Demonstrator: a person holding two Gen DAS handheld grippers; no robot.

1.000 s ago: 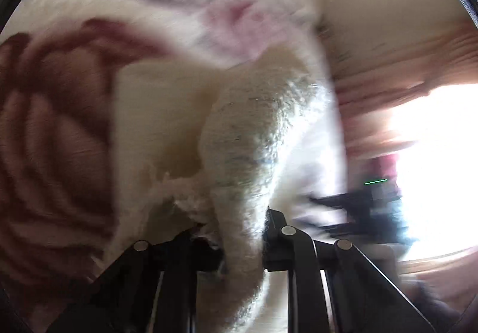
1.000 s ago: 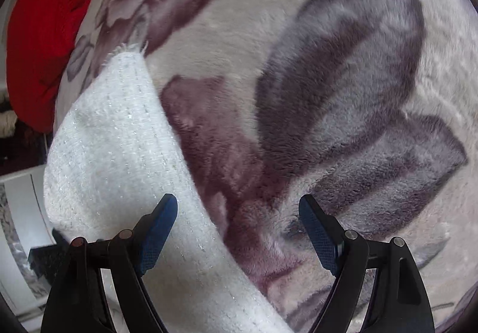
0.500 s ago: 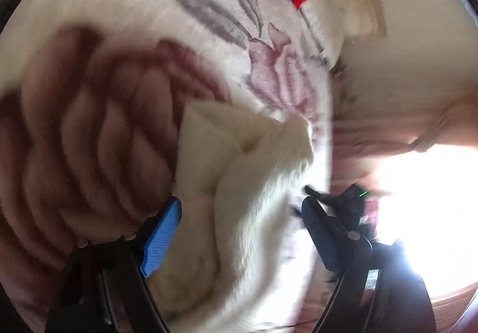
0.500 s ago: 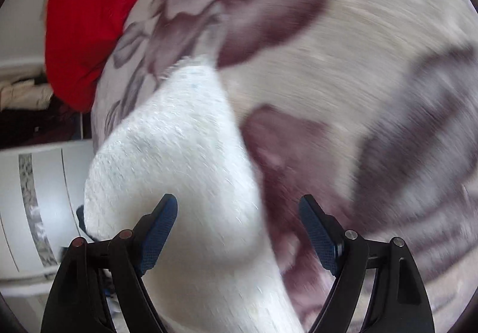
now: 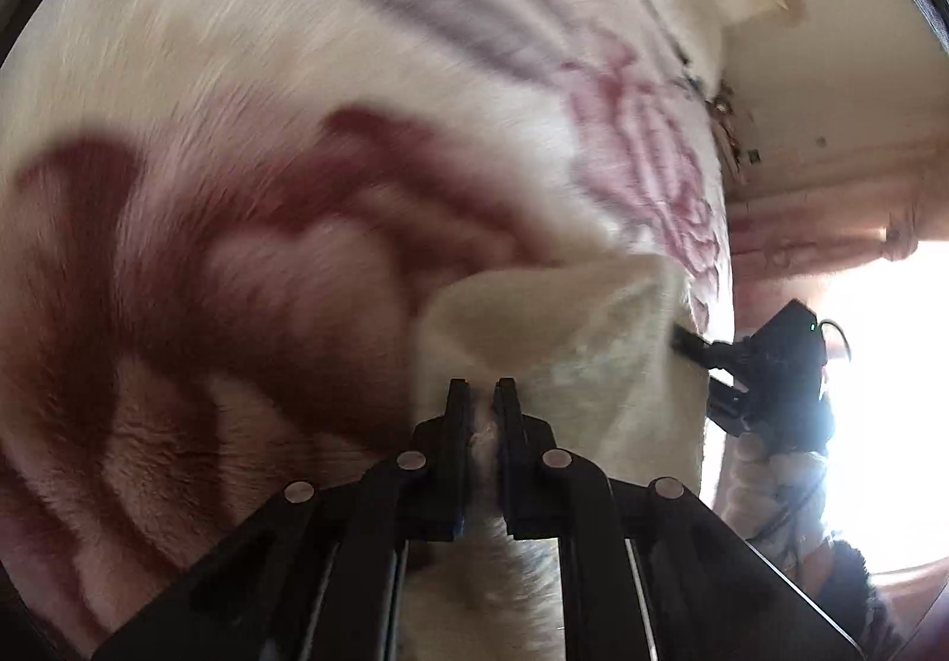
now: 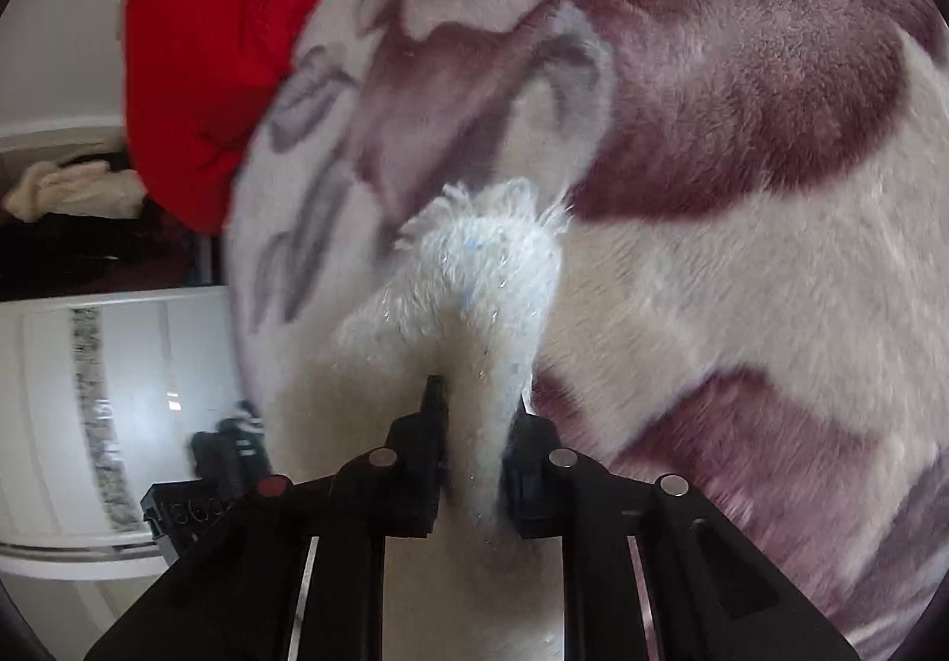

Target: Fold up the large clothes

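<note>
White fuzzy garment [image 6: 486, 269]: lies on a floral plush blanket [image 6: 741, 127], pinched at two places. Left gripper [image 5: 481, 394]: fingers clenched on a cream fold; right gripper [image 6: 474, 406]: clamped on a bunched fringed edge. Red cloth [image 6: 207, 38]: at blanket's far edge.

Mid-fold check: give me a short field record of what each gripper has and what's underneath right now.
left gripper: shut on white fuzzy garment
right gripper: shut on a bunched edge of the same garment
surface: floral plush blanket
other cloth: red fabric at the blanket's far edge
image quality: left view motion-blurred
</note>
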